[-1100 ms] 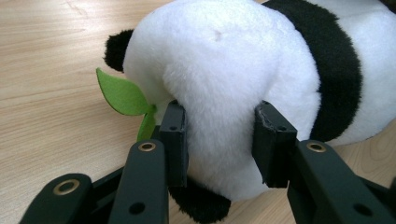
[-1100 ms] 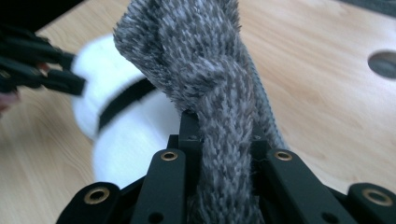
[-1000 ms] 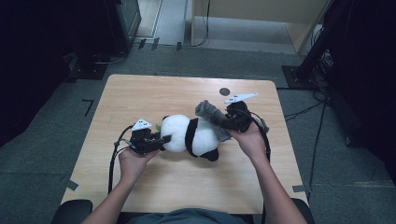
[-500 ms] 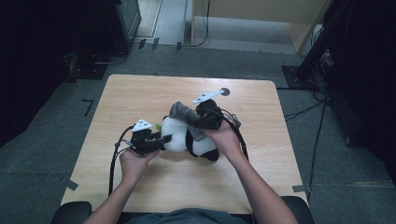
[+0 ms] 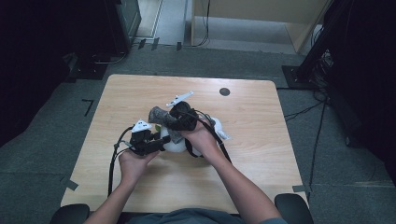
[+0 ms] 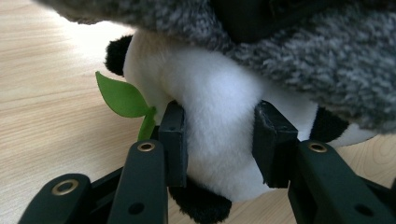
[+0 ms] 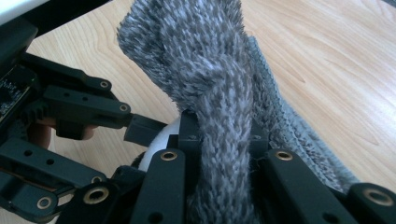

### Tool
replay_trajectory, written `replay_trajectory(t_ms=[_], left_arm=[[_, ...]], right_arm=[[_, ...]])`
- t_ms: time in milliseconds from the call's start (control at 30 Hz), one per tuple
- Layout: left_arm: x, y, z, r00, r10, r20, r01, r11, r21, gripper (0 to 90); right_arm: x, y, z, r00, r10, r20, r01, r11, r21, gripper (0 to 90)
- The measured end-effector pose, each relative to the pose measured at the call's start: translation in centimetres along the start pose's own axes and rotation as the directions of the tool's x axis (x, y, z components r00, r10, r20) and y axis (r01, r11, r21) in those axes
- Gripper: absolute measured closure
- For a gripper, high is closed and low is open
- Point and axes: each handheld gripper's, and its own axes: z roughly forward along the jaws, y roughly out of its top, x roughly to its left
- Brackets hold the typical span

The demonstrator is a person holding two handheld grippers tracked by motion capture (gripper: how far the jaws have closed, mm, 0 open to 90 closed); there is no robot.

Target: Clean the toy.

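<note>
A pale wooden table (image 5: pixel 261 140) carries a black-and-white panda plush (image 6: pixel 219 112) near its middle, lying on the wood between the person's two hands. The left tool (image 6: pixel 219 140) pinches the panda's white body between its two pads, beside a small green leaf (image 6: pixel 120 95). The right tool (image 7: pixel 224 135) is clamped on a fuzzy grey knit cloth (image 7: pixel 210 70), held just above the panda.

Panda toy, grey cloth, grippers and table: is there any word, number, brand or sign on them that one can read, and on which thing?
No text can be read.
Panda toy: plain fur and a green leaf, nothing printed.
Grey cloth: knitted surface, no label visible.
Left gripper and right gripper: black jaws without markings; the circuit board at the edge has marks too small to read.
Table: bare wood.
</note>
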Motion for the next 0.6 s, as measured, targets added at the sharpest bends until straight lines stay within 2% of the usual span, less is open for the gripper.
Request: replay_trajectory(t_ms=[267, 467, 600], left_arm=[[-0.1, -0.1, 0.1, 0.9998, 0.015, -0.013, -0.015, 0.9998, 0.015, 61.7], [0.0, -0.1, 0.1, 0.9997, 0.020, -0.012, -0.020, 0.9996, 0.020, 62.4], [0.0, 0.0, 0.1, 0.9997, 0.025, -0.008, -0.025, 0.9995, 0.018, 62.6]], right_arm=[[0.0, -1.6, -0.4, 0.9991, -0.042, -0.010, 0.042, 0.999, -0.002, 77.2], [-0.6, -3.2, -2.0, 0.9988, -0.048, -0.004, 0.048, 0.999, 0.020, 77.3], [-1.6, -4.7, -3.5, 0.9996, -0.028, 0.001, 0.028, 0.999, 0.021, 77.4]])
